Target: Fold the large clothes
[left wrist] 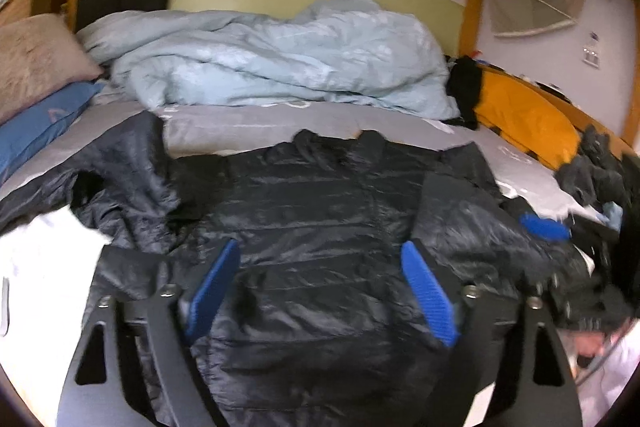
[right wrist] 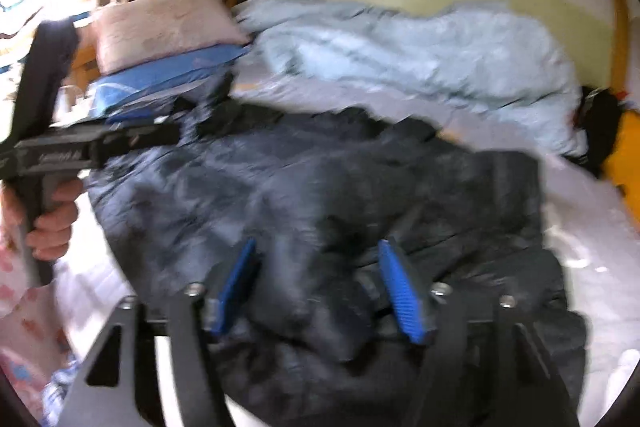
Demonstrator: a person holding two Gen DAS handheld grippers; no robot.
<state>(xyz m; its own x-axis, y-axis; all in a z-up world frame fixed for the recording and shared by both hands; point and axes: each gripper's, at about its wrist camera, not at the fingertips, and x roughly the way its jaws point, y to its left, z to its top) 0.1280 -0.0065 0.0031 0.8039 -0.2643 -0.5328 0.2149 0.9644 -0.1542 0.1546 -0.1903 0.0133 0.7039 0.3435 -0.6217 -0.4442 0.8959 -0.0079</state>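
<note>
Left wrist view: the black jacket is seen directly ahead beneath the open left gripper, collar far; the right gripper, nearer its sleeve, is likewise open.

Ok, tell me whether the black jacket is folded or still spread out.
Mostly spread out: the black jacket lies flat on the bed, collar away from the camera, with one sleeve crumpled at the left. No neat fold shows.
</note>
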